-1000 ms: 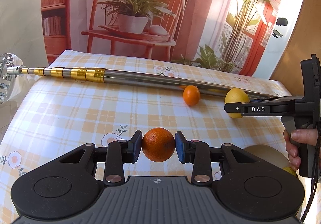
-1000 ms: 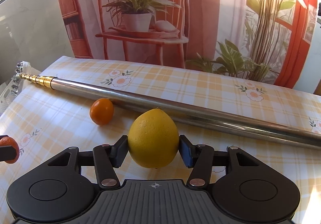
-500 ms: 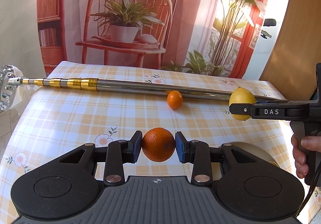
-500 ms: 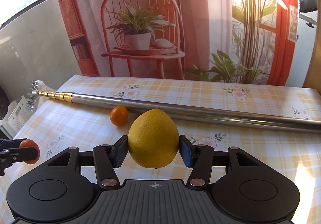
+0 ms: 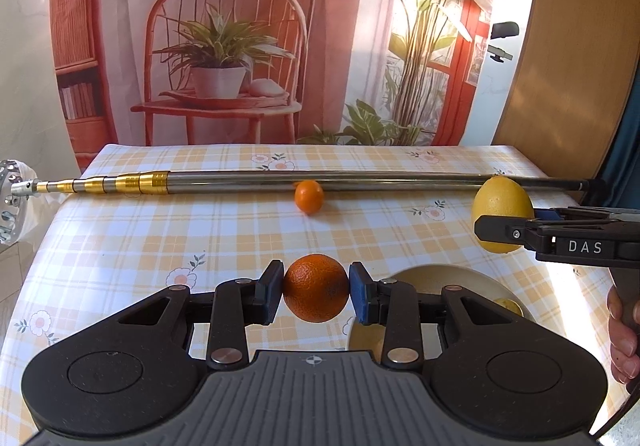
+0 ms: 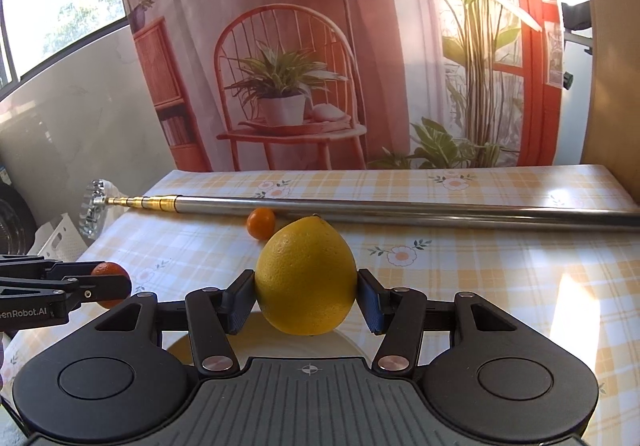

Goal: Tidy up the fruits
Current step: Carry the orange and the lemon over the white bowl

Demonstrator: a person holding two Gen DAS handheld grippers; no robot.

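Now the left gripper (image 5: 316, 288) is closed on an orange (image 5: 316, 287), which sits between its two blue pads above the checked tablecloth (image 5: 160, 238). The right gripper (image 6: 306, 298) is closed on a lemon (image 6: 306, 280) in the same way, and it holds the fruit over a pale plate (image 6: 344, 344). In the left wrist view this plate (image 5: 424, 274) lies at the right, partly behind the left gripper, and a small yellow thing at its far edge is too hidden to name. On the side of the right gripper the white letters "DAS" can be read. On the side of the left gripper, seen from the right wrist, the writing reads "enRobot.AI", with its beginning cut off. A small mandarin (image 5: 309, 196) lies on the cloth, just beside a long metal pole (image 5: 360, 182) with gold rings near one end. A hand (image 5: 622, 330) holds the handle of the right gripper
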